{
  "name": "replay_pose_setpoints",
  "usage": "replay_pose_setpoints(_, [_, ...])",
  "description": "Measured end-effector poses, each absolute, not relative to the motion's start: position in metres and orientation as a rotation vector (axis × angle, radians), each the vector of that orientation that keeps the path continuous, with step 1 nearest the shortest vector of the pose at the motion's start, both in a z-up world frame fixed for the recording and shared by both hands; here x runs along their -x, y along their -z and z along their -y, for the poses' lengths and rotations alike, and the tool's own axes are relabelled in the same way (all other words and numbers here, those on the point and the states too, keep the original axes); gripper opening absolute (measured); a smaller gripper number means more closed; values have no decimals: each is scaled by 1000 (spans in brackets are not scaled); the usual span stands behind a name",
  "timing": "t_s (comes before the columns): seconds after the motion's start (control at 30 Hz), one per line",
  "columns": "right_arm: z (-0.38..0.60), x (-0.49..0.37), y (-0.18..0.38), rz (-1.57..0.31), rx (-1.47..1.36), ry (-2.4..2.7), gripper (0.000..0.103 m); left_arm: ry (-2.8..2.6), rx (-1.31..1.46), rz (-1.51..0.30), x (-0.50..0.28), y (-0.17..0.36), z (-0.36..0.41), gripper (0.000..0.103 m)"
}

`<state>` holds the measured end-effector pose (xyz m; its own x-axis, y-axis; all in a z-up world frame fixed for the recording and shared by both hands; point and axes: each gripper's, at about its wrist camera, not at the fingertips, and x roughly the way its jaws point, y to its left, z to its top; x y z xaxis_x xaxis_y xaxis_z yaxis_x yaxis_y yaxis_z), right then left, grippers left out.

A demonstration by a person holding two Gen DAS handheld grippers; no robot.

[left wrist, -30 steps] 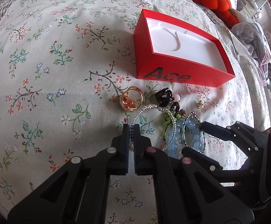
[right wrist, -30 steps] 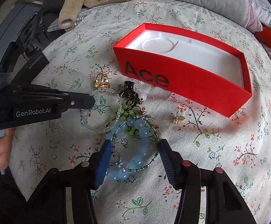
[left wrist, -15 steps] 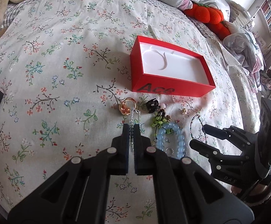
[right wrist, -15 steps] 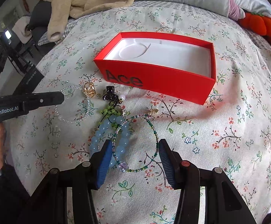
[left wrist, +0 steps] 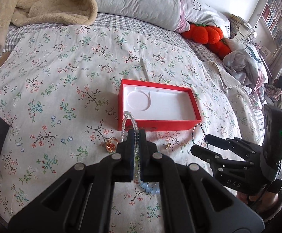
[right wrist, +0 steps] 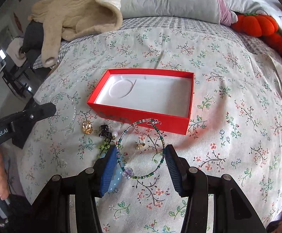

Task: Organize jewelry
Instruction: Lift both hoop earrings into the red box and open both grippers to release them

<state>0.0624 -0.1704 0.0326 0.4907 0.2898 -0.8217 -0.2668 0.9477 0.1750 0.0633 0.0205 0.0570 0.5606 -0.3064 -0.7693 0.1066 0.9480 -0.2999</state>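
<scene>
The left gripper (left wrist: pixel 136 136) at lower centre pinches a clear bracelet (left wrist: pixel 130 123). The right gripper (right wrist: pixel 140 157) holds a green bracelet (right wrist: pixel 141 147) stretched between its half-spread jaws, below the red box (right wrist: pixel 141 114).

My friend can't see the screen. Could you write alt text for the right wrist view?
A right gripper holds a green bead bracelet above a floral bedspread, near an empty red box. At left, the left gripper holds a clear bracelet.
</scene>
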Motion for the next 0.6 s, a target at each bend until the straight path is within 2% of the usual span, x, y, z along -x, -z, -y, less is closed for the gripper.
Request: replay_pose_setpoints(0.6, [178,-112,-35,-943,29,-297,53,345,321,-832,-114,-49,20,5])
